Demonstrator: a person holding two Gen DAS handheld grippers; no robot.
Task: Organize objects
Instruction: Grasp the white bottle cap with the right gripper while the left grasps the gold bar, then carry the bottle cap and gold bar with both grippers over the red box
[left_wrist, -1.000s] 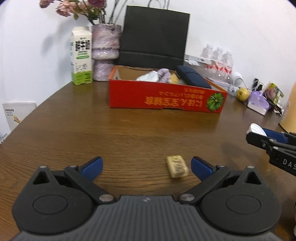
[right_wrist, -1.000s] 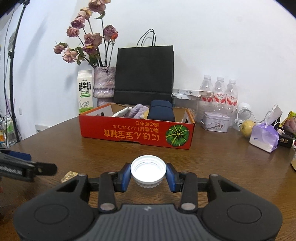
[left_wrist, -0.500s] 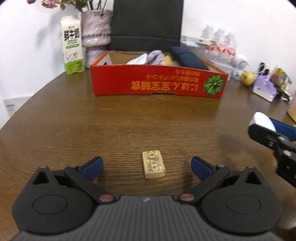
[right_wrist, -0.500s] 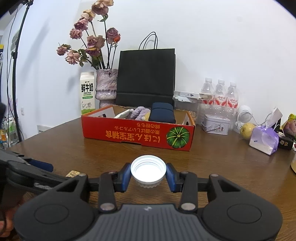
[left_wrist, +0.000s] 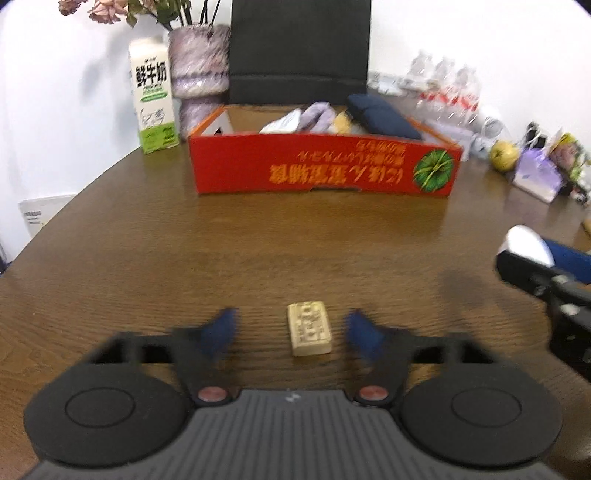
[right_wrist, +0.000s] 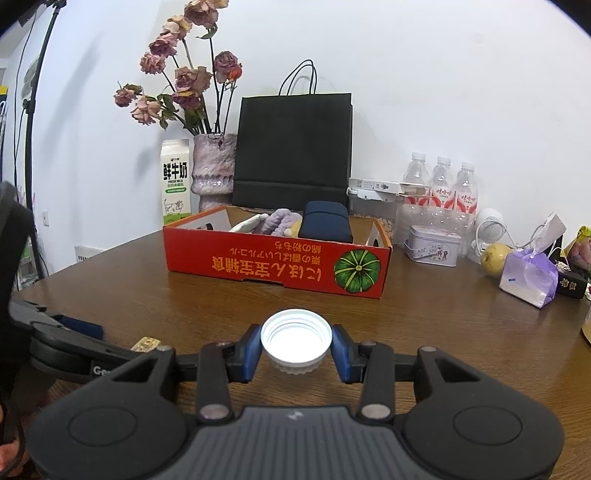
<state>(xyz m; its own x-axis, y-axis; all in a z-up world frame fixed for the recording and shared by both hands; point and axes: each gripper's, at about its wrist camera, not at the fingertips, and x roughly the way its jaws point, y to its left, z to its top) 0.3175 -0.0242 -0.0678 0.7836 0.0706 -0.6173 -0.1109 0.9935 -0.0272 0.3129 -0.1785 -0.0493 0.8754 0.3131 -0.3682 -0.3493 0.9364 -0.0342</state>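
Closing in now: since half a second ago the blue fingers of the left gripper have drawn nearer together, blurred with motion, and the tan block sits squarely between them.

From the left wrist, that gripper is at 6 o'clock, its jaws at a medium gap with daylight on both sides of the block, touching nothing. The block lies flat on the brown table. Up at 12 o'clock stands the red box, holding a dark blue case and some pale, soft items I cannot make out. The milk carton stands at 10 o'clock, just beside the vase. At 3 o'clock the right gripper pokes in from the edge, a white shape showing at its tip.

Over to the right wrist: the right gripper is clamped tight on the white bottle cap, open side up, raised above the tabletop. At 9 o'clock the left gripper's body shows low, with the tan block peeking out just past it. The red box stands at 12 o'clock, well apart from the cap, with the black paper bag behind it.
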